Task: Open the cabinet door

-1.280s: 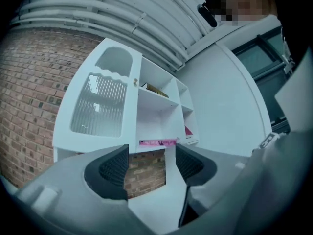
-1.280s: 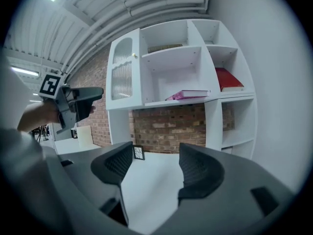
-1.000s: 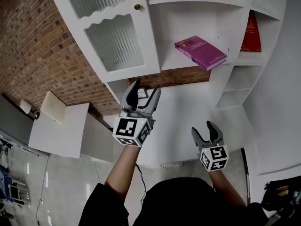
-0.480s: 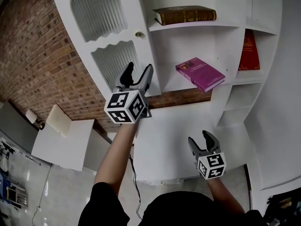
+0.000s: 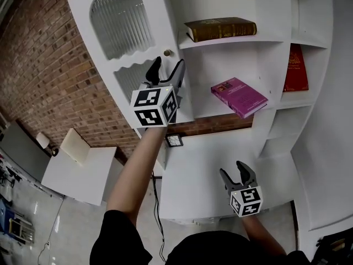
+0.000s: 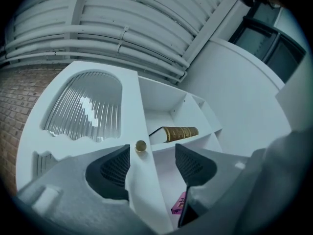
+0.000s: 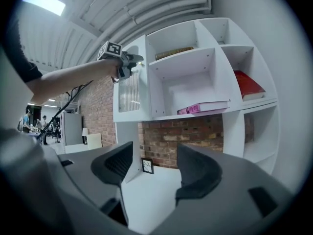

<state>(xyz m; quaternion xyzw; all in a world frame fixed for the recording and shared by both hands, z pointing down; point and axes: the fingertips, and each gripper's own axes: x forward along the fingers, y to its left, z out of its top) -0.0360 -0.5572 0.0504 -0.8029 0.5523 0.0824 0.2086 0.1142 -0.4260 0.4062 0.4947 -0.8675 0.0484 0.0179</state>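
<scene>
A white cabinet door (image 5: 129,48) with ribbed glass panes stands shut at the left of a white shelf unit. Its small brass knob (image 5: 168,53) sits near the door's right edge. My left gripper (image 5: 166,72) is raised just below the knob, open, with nothing between its fingers. In the left gripper view the knob (image 6: 140,146) lies just ahead of the open left gripper (image 6: 152,164), near the left jaw's tip, apart from both jaws. My right gripper (image 5: 238,173) hangs low over the white counter (image 5: 204,170), open and empty.
A brown book (image 5: 220,28) lies on the upper shelf, a purple book (image 5: 239,96) on the shelf below and a red book (image 5: 297,68) stands at the right. A small framed picture (image 5: 174,141) stands on the counter. A brick wall (image 5: 49,76) runs left.
My left gripper has risen from counter height up the door to just under the brass knob. The right gripper has stayed low and open.
</scene>
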